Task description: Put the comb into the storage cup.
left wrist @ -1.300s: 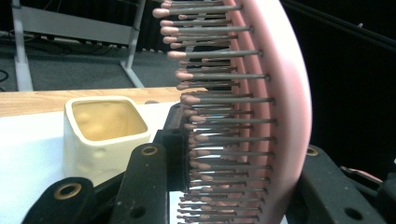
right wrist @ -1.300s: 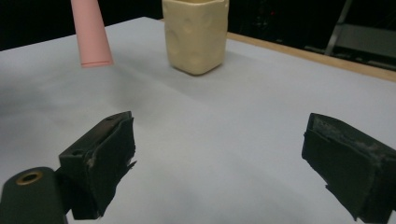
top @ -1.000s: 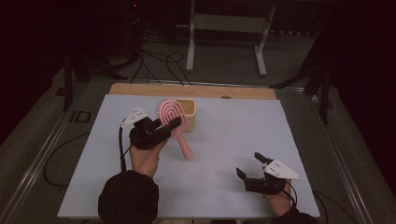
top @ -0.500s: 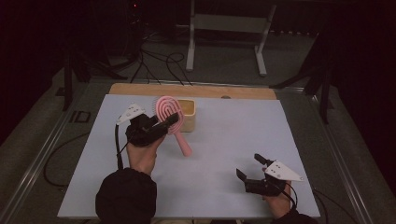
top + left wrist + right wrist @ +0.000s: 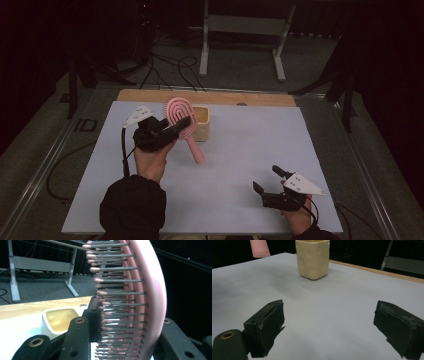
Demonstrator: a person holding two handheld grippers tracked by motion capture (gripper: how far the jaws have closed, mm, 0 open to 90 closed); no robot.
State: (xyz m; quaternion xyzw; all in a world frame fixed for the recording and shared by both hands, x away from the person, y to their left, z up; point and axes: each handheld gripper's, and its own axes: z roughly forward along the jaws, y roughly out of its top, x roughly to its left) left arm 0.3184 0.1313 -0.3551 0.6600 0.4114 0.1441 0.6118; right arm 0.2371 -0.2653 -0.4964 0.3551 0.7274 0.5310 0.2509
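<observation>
A pale blue-grey sheet (image 5: 240, 165) covers the table, with a strip of bare wooden edge (image 5: 210, 96) along the far side and dark floor all around.

Nearest the person, at the front right of the sheet, the right hand (image 5: 296, 219) holds the right gripper (image 5: 265, 180) low over the surface. Its jaws stand spread wide with nothing between them; in the right gripper view the two black pads (image 5: 267, 328) frame only bare sheet.

Farther in, on the left, the left hand (image 5: 150, 160) comes out of a dark sleeve (image 5: 132, 210) and raises the left gripper (image 5: 176, 126) above the table. Its jaws are pinched on a pink hairbrush (image 5: 181, 120), gripping the oval head across its thickness. The left gripper view shows one jaw against the bristle side and the other against the smooth pink back, with rows of grey pins tipped in pink (image 5: 117, 290) running sideways across the view. The brush's handle (image 5: 194, 150) slants down toward the person and to the right, its end clear of the sheet.

Just behind the brush head stands a cream-yellow square cup (image 5: 202, 122), upright on the sheet near the wooden edge, its opening facing up.

Beyond the table, cables (image 5: 165, 62) lie coiled on the floor, and a grey metal stand (image 5: 245, 30) rests on two long feet.
</observation>
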